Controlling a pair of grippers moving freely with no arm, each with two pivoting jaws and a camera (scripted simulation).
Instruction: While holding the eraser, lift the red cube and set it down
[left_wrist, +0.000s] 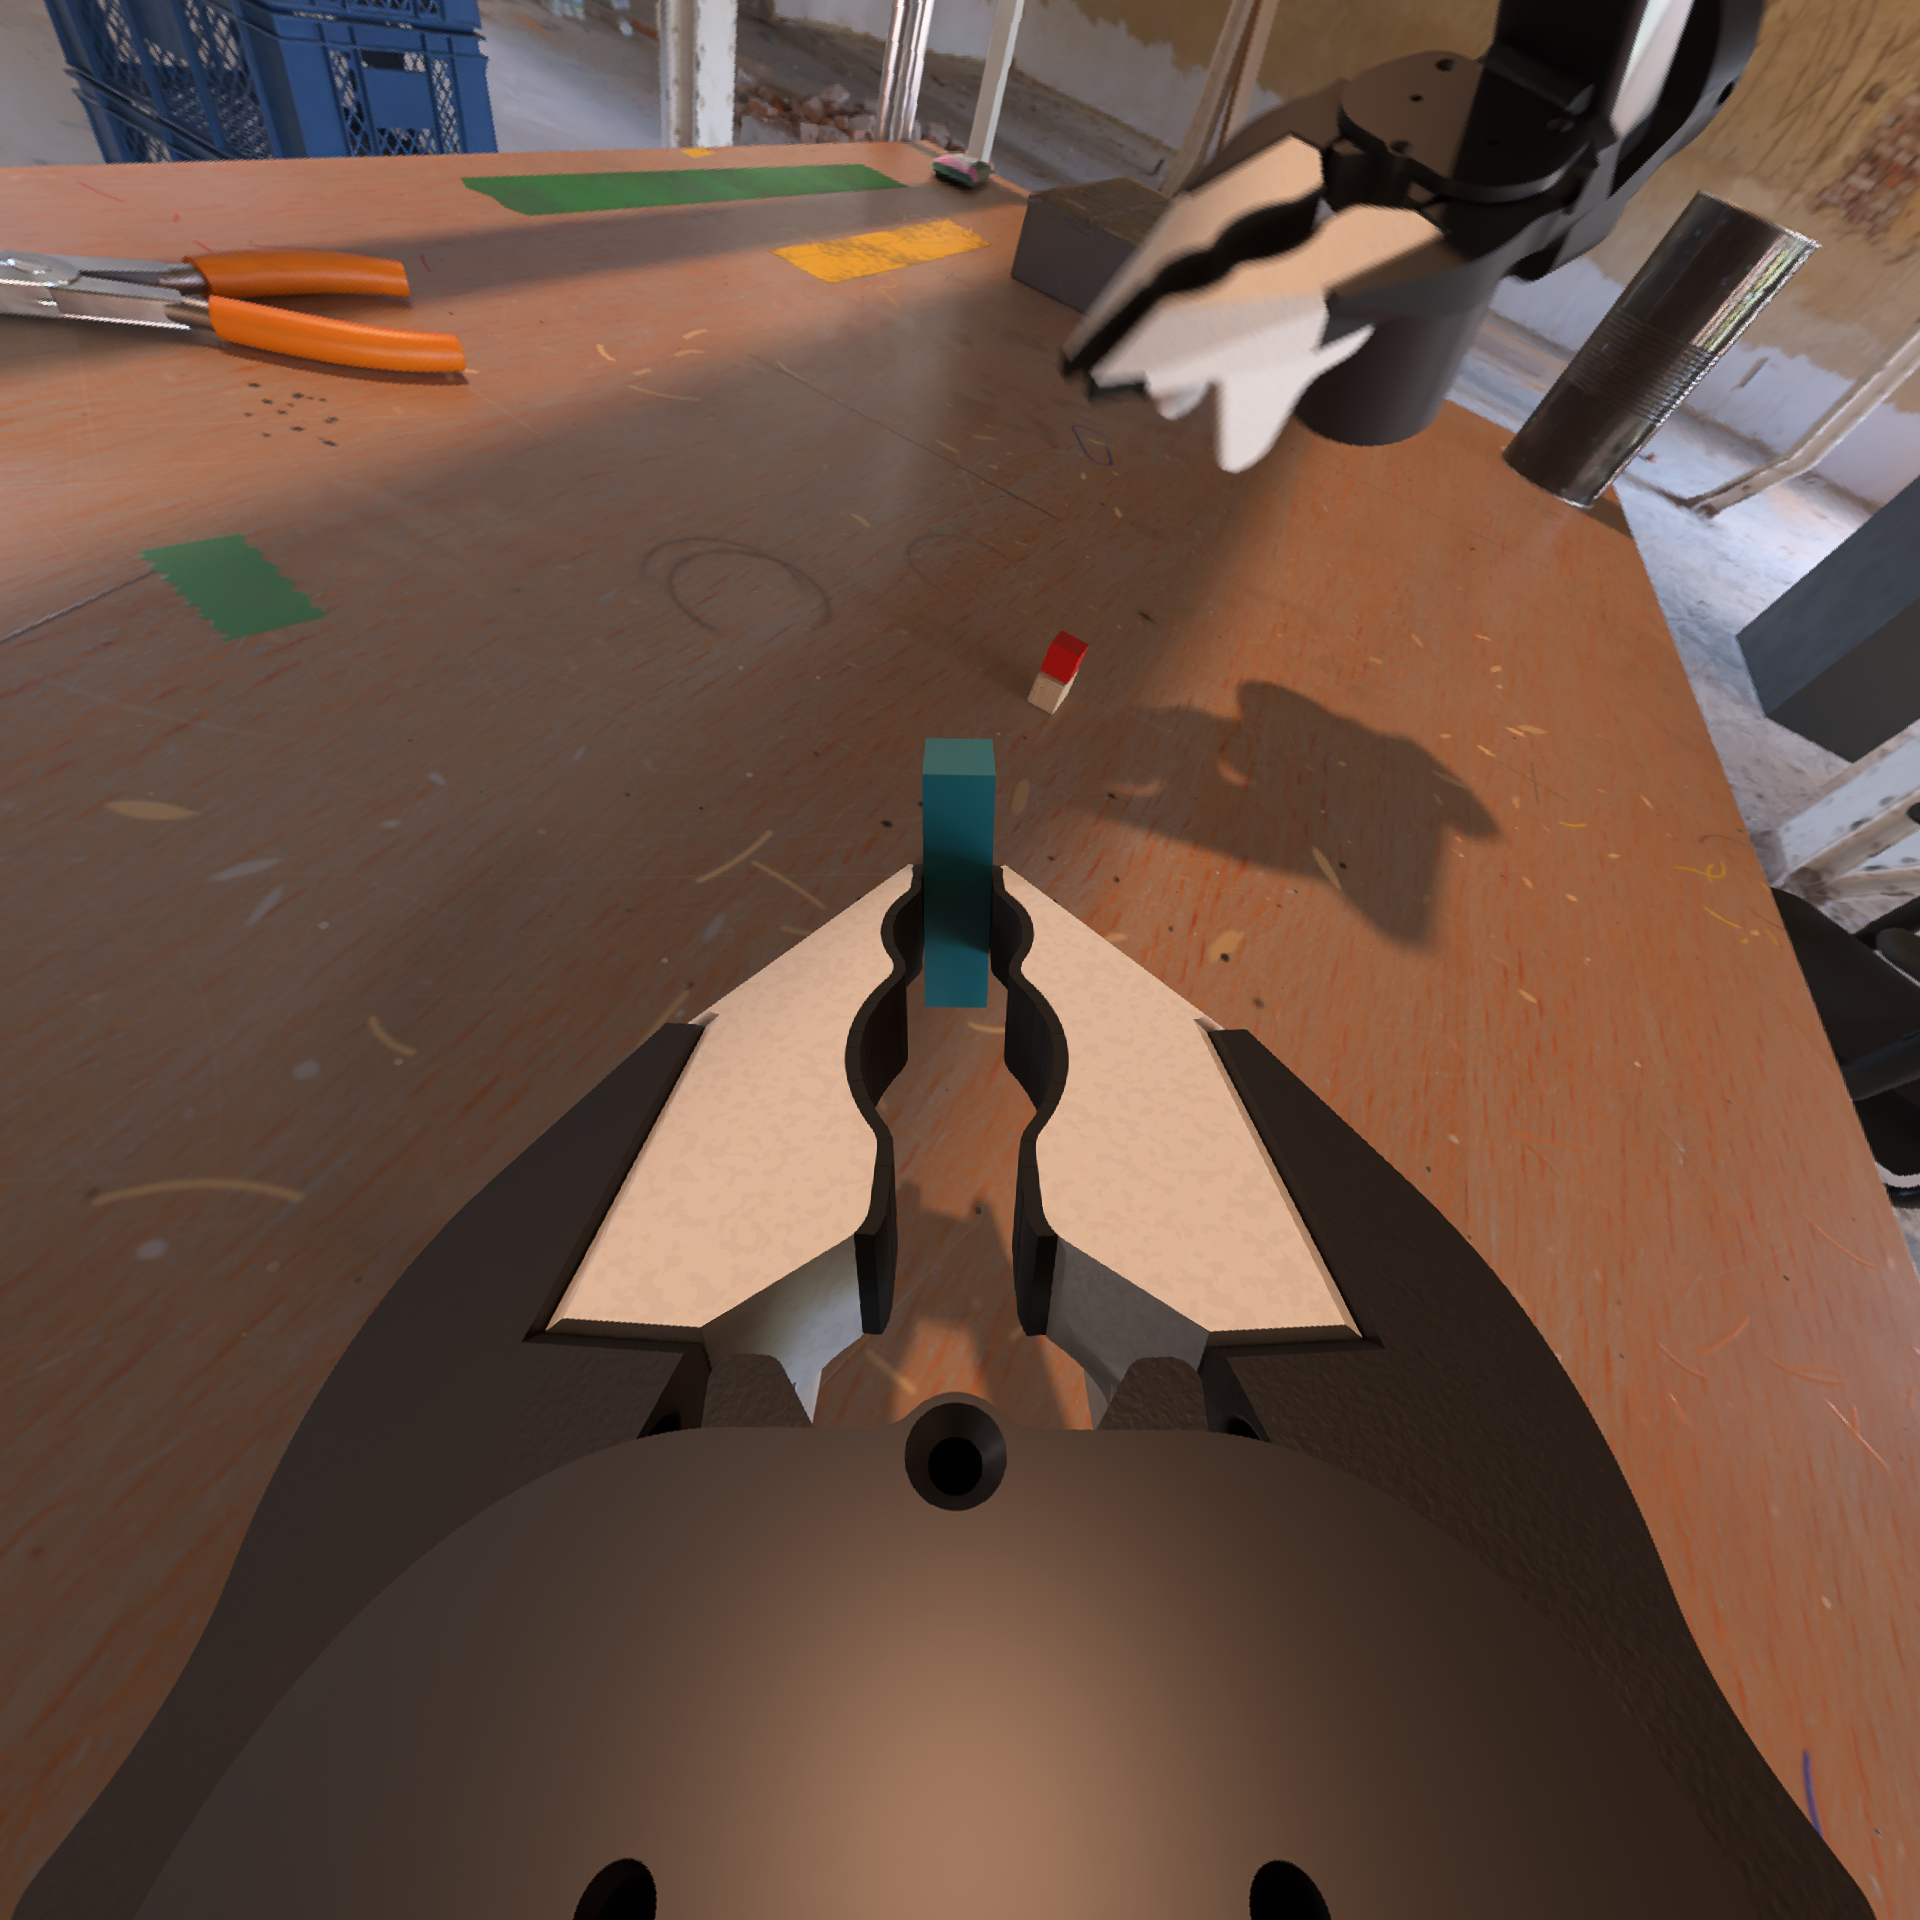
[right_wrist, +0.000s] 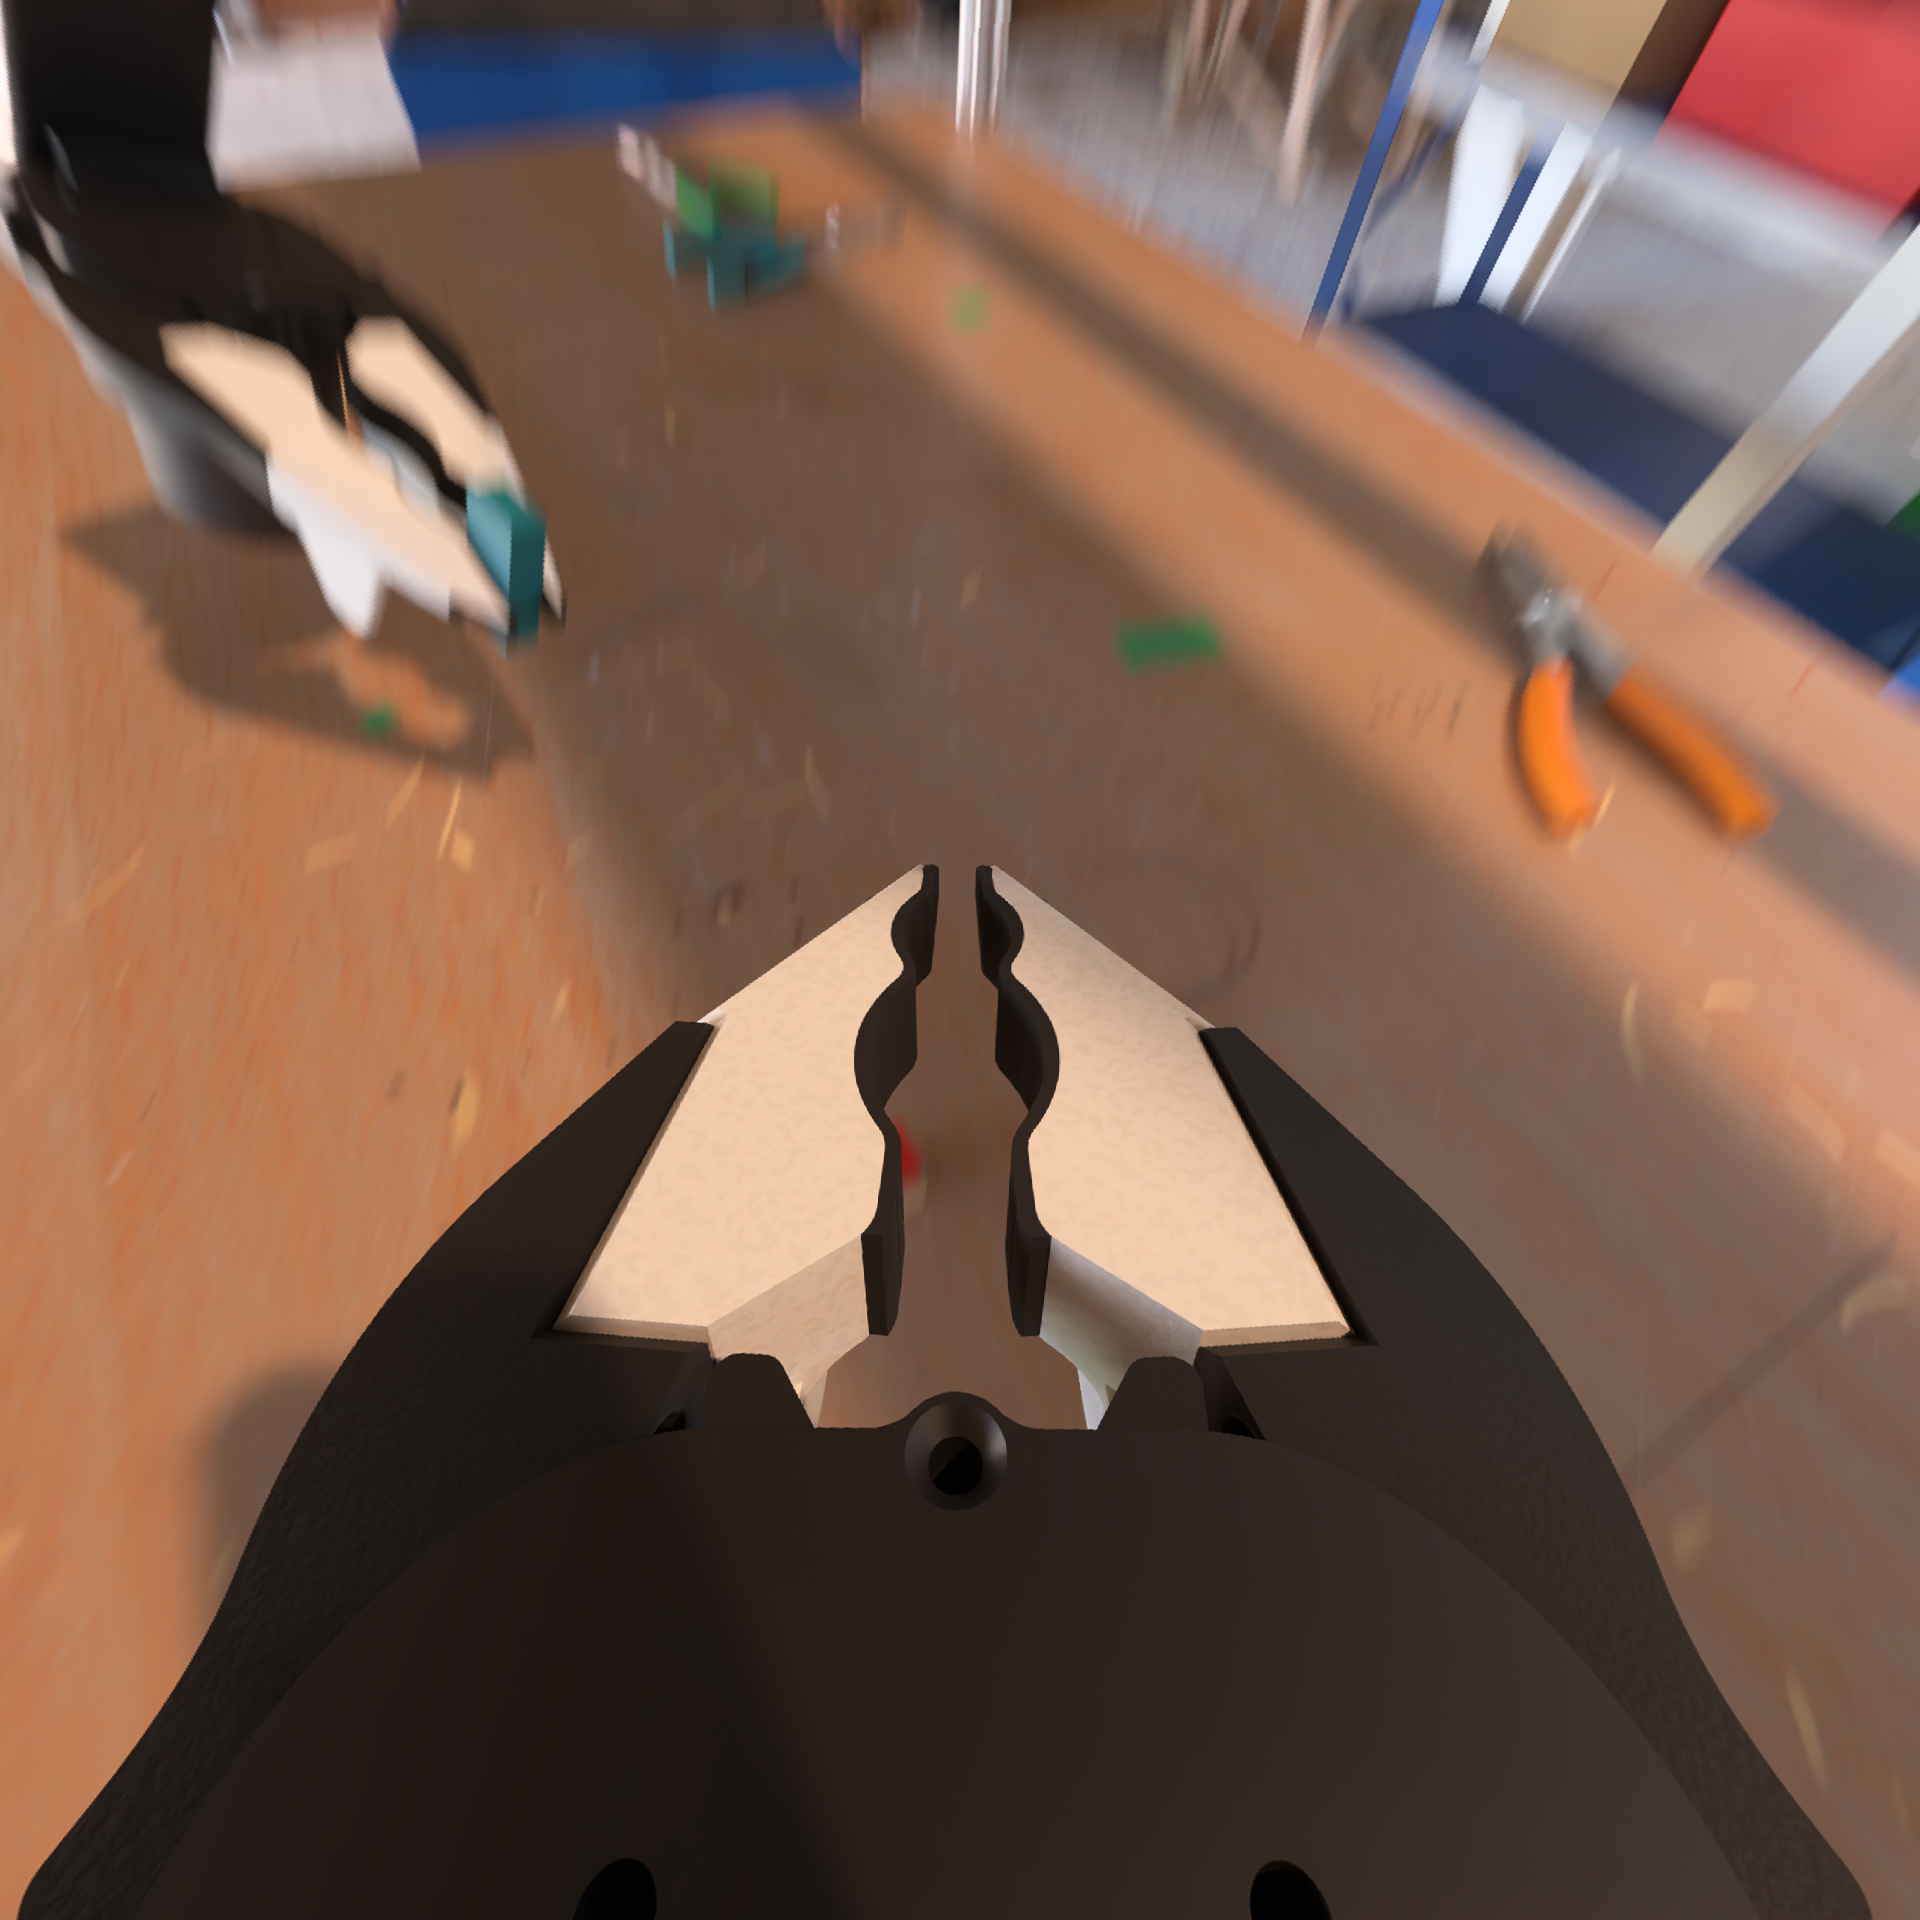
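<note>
My left gripper (left_wrist: 958, 873) is shut on a teal eraser (left_wrist: 958, 810), which stands upright between the fingertips above the wooden table (left_wrist: 520, 831). The red cube (left_wrist: 1065, 657) sits on the table beyond the eraser, slightly right, on top of a small beige block (left_wrist: 1049, 691). My right gripper (left_wrist: 1081, 374) hovers high above them at the upper right. In the blurred right wrist view, my right gripper (right_wrist: 956, 868) has its jaws almost together and holds nothing. A sliver of the red cube (right_wrist: 910, 1148) shows far below between them. The left gripper (right_wrist: 520, 613) with the eraser (right_wrist: 509, 540) shows at the left.
Orange-handled pliers (left_wrist: 312, 312) lie at the far left and also show in the right wrist view (right_wrist: 1621, 727). Green tape patches (left_wrist: 234, 587) and a yellow patch (left_wrist: 878, 249) mark the table. A dark box (left_wrist: 1081, 239) and a metal cylinder (left_wrist: 1652, 353) stand near the right edge. Blue crates (left_wrist: 291, 73) stand behind.
</note>
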